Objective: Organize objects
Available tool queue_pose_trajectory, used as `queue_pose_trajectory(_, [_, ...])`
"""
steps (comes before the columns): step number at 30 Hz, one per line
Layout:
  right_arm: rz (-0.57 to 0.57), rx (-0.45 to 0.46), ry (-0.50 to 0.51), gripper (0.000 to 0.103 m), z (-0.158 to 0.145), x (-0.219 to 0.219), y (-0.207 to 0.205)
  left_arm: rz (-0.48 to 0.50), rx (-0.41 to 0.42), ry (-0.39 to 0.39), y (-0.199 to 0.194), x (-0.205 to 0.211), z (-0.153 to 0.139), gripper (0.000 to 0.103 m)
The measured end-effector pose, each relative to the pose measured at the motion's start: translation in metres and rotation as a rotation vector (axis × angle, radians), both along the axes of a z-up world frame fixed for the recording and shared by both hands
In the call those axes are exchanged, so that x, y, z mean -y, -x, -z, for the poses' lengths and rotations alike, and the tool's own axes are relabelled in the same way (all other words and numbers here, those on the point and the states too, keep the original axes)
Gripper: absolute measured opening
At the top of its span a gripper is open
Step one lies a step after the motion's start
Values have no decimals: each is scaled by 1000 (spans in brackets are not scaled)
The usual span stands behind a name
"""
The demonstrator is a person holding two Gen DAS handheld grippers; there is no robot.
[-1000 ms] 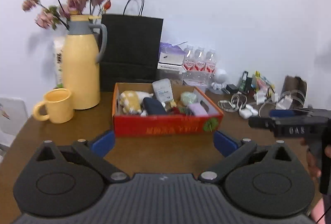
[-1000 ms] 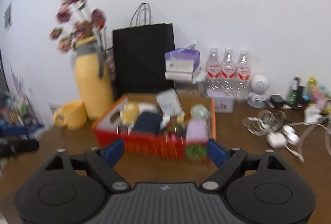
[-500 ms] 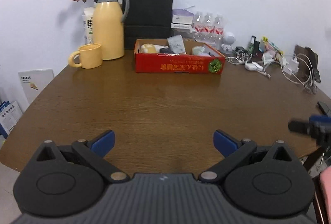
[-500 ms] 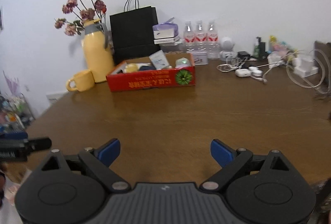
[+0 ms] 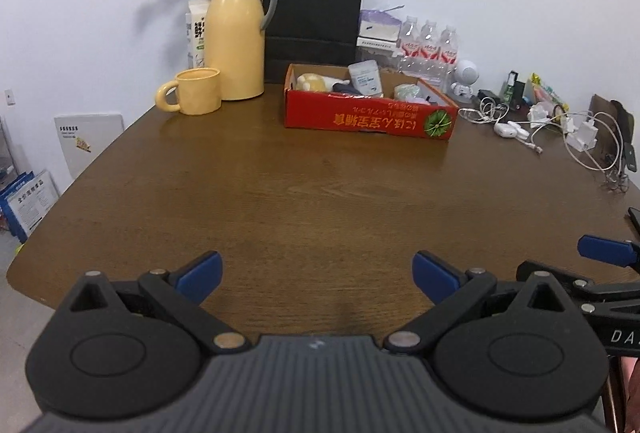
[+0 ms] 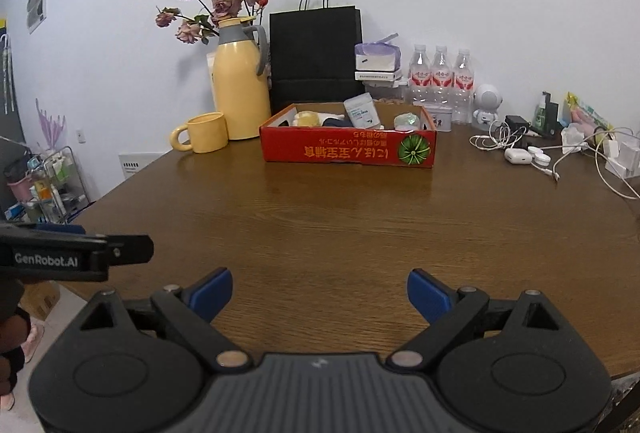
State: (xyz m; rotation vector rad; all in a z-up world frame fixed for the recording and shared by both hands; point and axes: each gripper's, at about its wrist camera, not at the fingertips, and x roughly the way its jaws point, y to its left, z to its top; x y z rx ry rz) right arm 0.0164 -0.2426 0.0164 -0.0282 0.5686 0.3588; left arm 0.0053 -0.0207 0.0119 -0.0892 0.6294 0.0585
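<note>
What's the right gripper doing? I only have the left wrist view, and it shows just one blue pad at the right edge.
Observer: The right gripper is open over bare table, with nothing between its pads.
Operator: Anything near the red box that I can't see?
Observer: A small tin stands by the back right corner of the red box, in front of the water bottles.
Operator: And off the table's left side?
Observer: A wire rack holding small items stands on the floor there.
</note>
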Motion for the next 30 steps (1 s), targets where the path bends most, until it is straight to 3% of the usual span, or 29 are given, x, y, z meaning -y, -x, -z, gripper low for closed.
queue_pose_trajectory(12, [31,14,-40,94,0,6,-1,36,-1,14,1,3,1,103])
queue_pose_trajectory(30, [30,-25,32,95,14,1,-7,68,-60,26,-7,10,13,103])
